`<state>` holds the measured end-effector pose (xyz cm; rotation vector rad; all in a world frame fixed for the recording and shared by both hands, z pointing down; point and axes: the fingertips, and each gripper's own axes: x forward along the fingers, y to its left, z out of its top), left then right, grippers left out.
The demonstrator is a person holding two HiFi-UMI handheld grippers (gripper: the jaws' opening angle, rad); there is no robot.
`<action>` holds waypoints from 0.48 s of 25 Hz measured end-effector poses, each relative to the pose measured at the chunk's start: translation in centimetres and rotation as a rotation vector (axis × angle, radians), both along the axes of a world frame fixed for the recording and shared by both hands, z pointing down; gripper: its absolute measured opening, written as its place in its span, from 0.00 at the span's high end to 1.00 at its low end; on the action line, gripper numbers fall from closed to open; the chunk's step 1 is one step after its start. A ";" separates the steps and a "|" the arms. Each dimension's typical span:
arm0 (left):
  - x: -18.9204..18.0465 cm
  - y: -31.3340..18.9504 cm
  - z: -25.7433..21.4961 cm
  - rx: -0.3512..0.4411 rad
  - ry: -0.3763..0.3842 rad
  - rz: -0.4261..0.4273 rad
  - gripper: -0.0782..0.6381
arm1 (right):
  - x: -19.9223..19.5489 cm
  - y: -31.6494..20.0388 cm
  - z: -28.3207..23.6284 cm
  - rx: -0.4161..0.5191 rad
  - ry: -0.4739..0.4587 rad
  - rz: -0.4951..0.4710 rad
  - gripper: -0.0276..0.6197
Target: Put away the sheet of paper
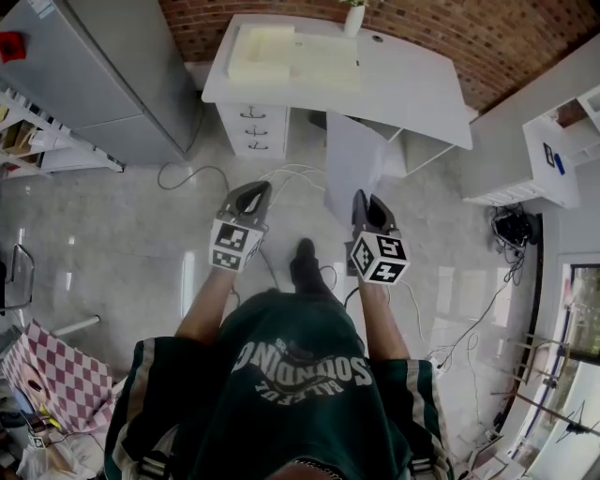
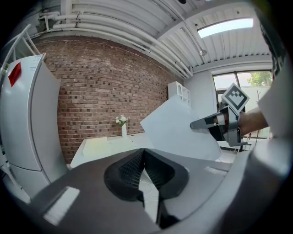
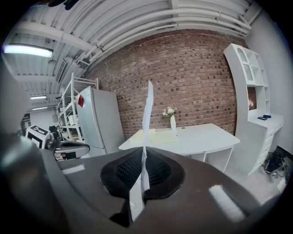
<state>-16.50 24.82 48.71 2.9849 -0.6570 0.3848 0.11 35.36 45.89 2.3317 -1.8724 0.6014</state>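
Note:
The white sheet of paper (image 1: 352, 164) hangs in the air in front of the person, pinched at its near edge by my right gripper (image 1: 364, 199). In the right gripper view the sheet (image 3: 147, 119) stands edge-on and rises straight up out of the closed jaws (image 3: 142, 160). My left gripper (image 1: 257, 190) is held beside it at about the same height, shut with nothing in it. In the left gripper view the jaws (image 2: 143, 153) meet at the tip, and the sheet (image 2: 178, 132) and the right gripper (image 2: 219, 124) show to the right.
A white desk (image 1: 412, 89) stands ahead by the brick wall, with pale yellow boards (image 1: 291, 56) and a vase of flowers (image 1: 353, 19) on it, and a drawer unit (image 1: 253, 127) below. A grey fridge (image 1: 112, 75) is at the left, a white shelf unit (image 1: 539, 159) at the right. Cables (image 1: 291, 176) lie on the floor.

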 end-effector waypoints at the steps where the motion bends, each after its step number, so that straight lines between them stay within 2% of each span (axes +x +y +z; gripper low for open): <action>1: 0.6 -0.7 0.0 0.000 -0.001 -0.006 0.88 | 0.6 -0.8 0.1 -0.003 0.001 -0.005 0.95; 12: 7.0 -7.9 -0.3 -0.008 -0.026 -0.066 0.88 | 8.2 -8.6 0.4 -0.018 -0.014 -0.069 0.95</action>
